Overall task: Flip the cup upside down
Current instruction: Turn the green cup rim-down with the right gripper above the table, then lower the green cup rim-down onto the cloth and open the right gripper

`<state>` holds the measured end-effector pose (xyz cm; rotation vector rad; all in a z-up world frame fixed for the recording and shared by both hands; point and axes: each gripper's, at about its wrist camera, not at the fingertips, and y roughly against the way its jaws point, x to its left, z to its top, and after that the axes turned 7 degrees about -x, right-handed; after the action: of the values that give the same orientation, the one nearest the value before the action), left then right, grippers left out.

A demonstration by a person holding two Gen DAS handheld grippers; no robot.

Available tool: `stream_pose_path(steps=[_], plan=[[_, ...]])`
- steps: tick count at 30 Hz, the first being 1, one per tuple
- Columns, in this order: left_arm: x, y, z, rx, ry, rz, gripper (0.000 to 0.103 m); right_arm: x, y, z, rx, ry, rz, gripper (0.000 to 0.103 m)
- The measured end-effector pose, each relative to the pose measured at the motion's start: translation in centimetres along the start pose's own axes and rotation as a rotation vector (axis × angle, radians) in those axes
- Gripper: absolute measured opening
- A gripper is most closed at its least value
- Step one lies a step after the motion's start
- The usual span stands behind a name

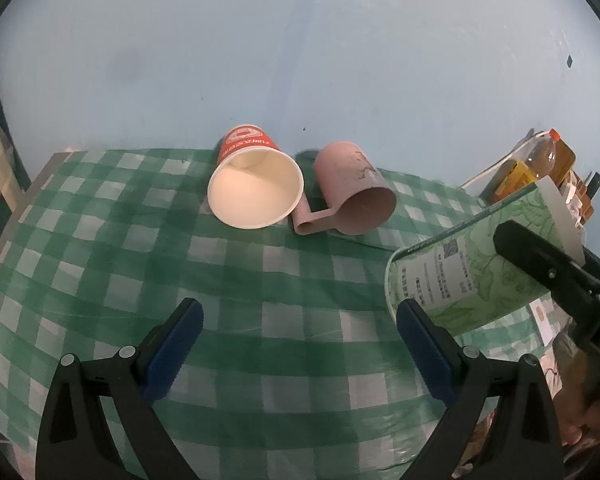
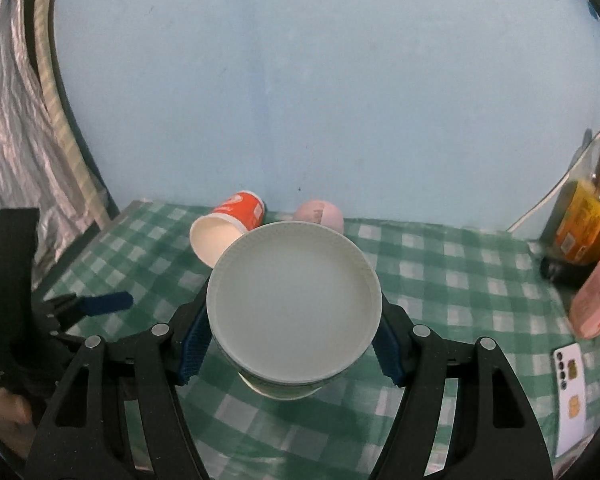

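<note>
Checkered tablecloth (image 1: 260, 280); right gripper (image 2: 294, 344) clamps green cup (image 2: 294, 296).

Dim, cool bluish light; soft faint shadows; strong fisheye bending, dark vignette at edges; slight overall softness.

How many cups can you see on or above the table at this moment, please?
3. The red paper cup lies on its side at the back, the pink mug lies beside it, and the green paper cup is gripped in the right claw.
</note>
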<state>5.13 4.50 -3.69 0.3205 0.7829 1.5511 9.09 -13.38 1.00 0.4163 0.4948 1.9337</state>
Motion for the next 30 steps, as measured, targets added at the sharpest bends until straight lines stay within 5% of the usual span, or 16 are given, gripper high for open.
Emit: stream_pose_path(steps=[20, 30], plan=[[-0.4, -0.5, -0.3, -0.005, -0.071, 0.054, 0.098, 0.0, -2.8, -1.7, 0.169, 0.055, -0.025, 0.07], [-0.6, -0.1, -0.3, -0.016, -0.08, 0.052, 0.098, 0.0, -2.4, -1.3, 0.143, 0.048, -0.025, 0.075]])
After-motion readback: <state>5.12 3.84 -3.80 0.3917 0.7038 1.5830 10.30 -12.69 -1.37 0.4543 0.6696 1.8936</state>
